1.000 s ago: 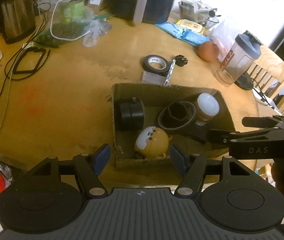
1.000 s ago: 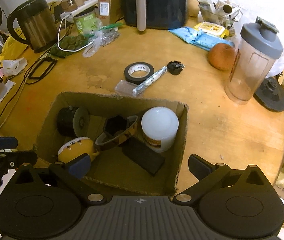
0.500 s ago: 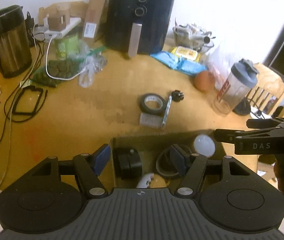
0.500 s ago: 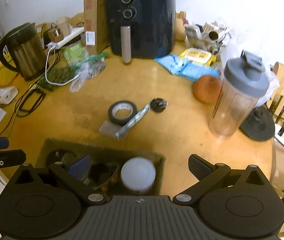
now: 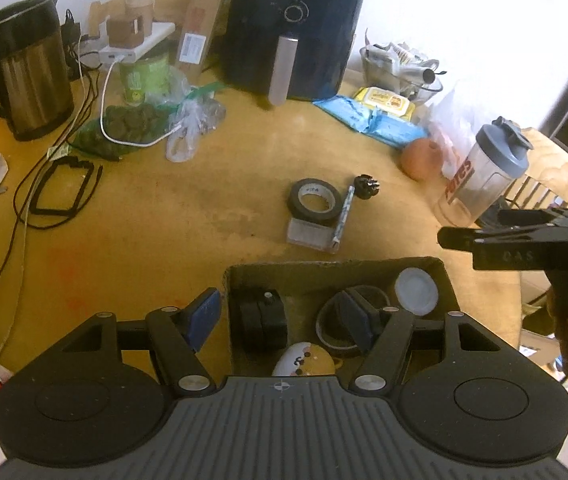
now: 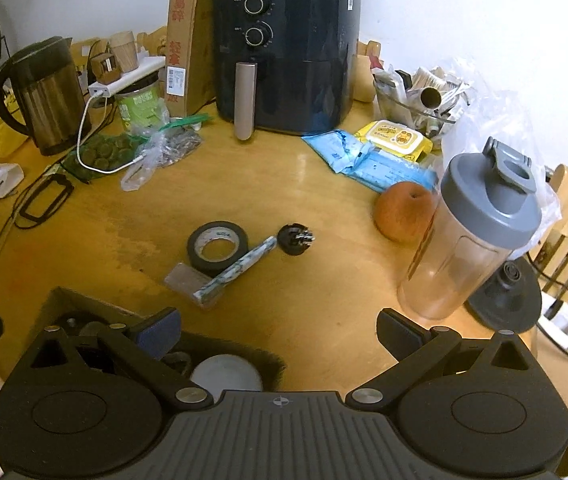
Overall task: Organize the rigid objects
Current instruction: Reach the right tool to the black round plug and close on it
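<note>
Your left gripper [image 5: 279,314] and right gripper [image 6: 277,330] both gape wide, holding nothing. The pen [image 6: 239,270] lies mid-frame in the right view, leaning on the tape roll [image 6: 217,245], long axis running lower left to upper right. Grab it carelessly and it'll likely roll or drag the roll along. The cardboard box [image 5: 336,270] sits lower centre in the left view.

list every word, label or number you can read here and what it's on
"DAS": on the side of the right gripper, seen from the left wrist.
Red letters on the shaker bottle: cut off, unreadable.
Red characters down the tall cardboard box: too blurred to read; its white sticker too small.
Print on the tape roll, green can, yellow wipes pack and air fryer dials: too small.
</note>
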Demonstrator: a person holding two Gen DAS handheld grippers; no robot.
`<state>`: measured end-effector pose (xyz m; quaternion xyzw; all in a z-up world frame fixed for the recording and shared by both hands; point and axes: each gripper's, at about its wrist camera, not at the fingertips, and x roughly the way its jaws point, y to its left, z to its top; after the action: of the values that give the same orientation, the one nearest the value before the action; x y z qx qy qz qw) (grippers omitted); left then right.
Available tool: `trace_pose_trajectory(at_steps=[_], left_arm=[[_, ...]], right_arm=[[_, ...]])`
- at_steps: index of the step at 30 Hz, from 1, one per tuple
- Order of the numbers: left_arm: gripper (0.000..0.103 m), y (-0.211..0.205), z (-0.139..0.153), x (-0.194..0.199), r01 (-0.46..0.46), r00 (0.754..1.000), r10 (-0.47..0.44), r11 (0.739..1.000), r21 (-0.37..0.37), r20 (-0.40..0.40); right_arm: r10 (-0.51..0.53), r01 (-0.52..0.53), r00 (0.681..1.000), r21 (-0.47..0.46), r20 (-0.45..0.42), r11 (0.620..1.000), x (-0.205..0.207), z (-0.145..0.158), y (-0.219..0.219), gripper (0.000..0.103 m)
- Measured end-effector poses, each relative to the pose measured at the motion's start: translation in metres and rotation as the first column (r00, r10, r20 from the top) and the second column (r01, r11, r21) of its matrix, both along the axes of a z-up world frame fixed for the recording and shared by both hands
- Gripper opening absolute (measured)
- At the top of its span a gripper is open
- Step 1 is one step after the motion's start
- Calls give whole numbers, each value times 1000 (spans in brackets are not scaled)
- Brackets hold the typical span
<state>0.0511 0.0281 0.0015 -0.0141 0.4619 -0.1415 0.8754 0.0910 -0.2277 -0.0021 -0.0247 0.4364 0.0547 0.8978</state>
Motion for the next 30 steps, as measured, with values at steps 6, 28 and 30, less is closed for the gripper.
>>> trace_pose_trajectory(at_steps=[6, 28, 30], left_arm=[[65, -6, -8, 1, 2, 999, -2, 1000, 6, -33], [65, -4, -7, 18, -86, 994, 86, 996, 8, -61], [65, -2, -7, 20, -100, 993, 100, 995, 10, -66]], right_arm=[[47, -47, 999, -1, 6, 999, 14, -11, -6, 103], [87, -86, 996, 30, -31, 996, 96, -58, -9, 91], [72, -71, 996, 36, -46, 997, 104, -64, -10, 87]])
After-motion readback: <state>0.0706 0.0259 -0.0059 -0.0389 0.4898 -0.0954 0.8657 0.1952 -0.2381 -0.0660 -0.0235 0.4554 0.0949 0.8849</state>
